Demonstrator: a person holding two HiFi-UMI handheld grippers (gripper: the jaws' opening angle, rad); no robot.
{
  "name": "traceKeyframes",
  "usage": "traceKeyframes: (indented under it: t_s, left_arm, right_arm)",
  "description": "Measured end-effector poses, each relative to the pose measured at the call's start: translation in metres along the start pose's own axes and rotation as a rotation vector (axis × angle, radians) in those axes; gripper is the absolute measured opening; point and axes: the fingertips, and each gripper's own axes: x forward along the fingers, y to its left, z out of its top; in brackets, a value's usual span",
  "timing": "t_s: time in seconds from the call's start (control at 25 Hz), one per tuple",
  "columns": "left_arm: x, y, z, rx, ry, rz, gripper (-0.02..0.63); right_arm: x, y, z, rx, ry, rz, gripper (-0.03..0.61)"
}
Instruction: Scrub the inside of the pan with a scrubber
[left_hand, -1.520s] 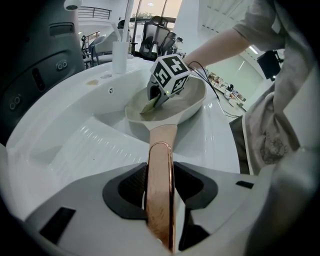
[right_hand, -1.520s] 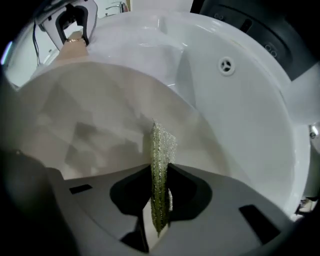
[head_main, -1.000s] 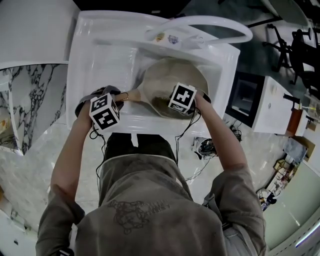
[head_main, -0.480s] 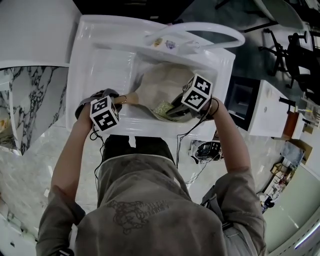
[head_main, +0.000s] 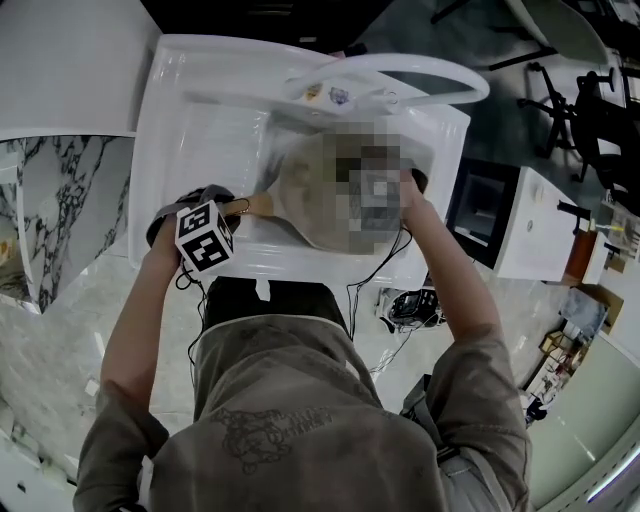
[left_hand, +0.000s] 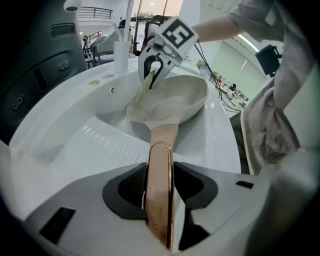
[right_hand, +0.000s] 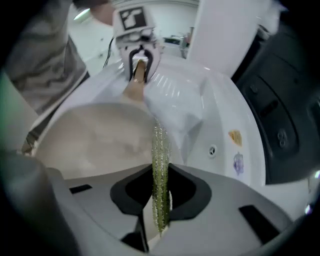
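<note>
A beige pan (head_main: 310, 195) lies tilted in the white sink (head_main: 200, 110). My left gripper (head_main: 232, 208) is shut on its copper-coloured handle (left_hand: 160, 185), which runs straight between the jaws in the left gripper view. My right gripper (left_hand: 152, 75) hangs over the pan's bowl (left_hand: 180, 100), shut on a thin green glittery scrubber (right_hand: 160, 170). The scrubber's lower edge (left_hand: 142, 92) reaches the pan's far-left rim. A mosaic patch covers this gripper in the head view. From the right gripper view I see the pan's inside (right_hand: 95, 140) and the left gripper (right_hand: 139, 65) on the handle.
A white arched faucet (head_main: 400, 70) spans the sink's far side. Two small stickers (right_hand: 236, 145) sit on the sink rim by an overflow hole (right_hand: 212, 149). A marble counter (head_main: 60, 200) lies to the left, a white cabinet (head_main: 530, 220) to the right.
My right gripper has swung from the pan's near side out to the right and back over the bowl, rolling as it went. The left gripper and pan have kept still.
</note>
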Motion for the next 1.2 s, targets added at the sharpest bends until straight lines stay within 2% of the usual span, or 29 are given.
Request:
traceKeyframes:
  t_s: [0.08, 0.16, 0.28, 0.44, 0.56, 0.64, 0.76, 0.88, 1.08, 1.2]
  left_arm:
    - [0.000, 0.000, 0.000, -0.001, 0.001, 0.001, 0.166]
    - [0.000, 0.001, 0.001, -0.002, 0.000, 0.005, 0.166]
    - [0.000, 0.001, 0.000, -0.005, -0.003, 0.010, 0.166]
    - [0.000, 0.001, 0.000, -0.009, -0.005, 0.016, 0.166]
    - [0.000, 0.001, 0.000, -0.010, -0.006, 0.016, 0.166]
    - [0.000, 0.002, 0.000, -0.010, -0.006, 0.016, 0.166]
    - [0.000, 0.002, 0.000, -0.009, -0.006, 0.010, 0.166]
    - [0.000, 0.002, -0.001, -0.005, -0.002, 0.004, 0.166]
    - [0.000, 0.002, -0.001, -0.003, -0.002, 0.003, 0.166]
    - [0.000, 0.002, -0.001, -0.003, 0.002, 0.003, 0.166]
  right_arm:
    - [0.018, -0.002, -0.004, -0.195, 0.037, -0.078, 0.071]
    - [0.033, -0.001, -0.008, -0.362, 0.058, -0.117, 0.071]
    - [0.050, 0.004, -0.017, -0.543, 0.081, -0.142, 0.071]
    - [0.066, 0.000, -0.035, -0.629, 0.128, -0.158, 0.071]
    - [0.073, 0.009, -0.050, -0.669, 0.163, -0.111, 0.071]
    - [0.076, 0.017, -0.061, -0.635, 0.204, -0.050, 0.071]
    - [0.077, 0.034, -0.084, -0.495, 0.275, 0.077, 0.071]
    - [0.069, 0.050, -0.103, -0.383, 0.338, 0.164, 0.071]
    - [0.047, 0.076, -0.120, -0.156, 0.387, 0.277, 0.071]
    - [0.034, 0.094, -0.119, 0.027, 0.397, 0.368, 0.071]
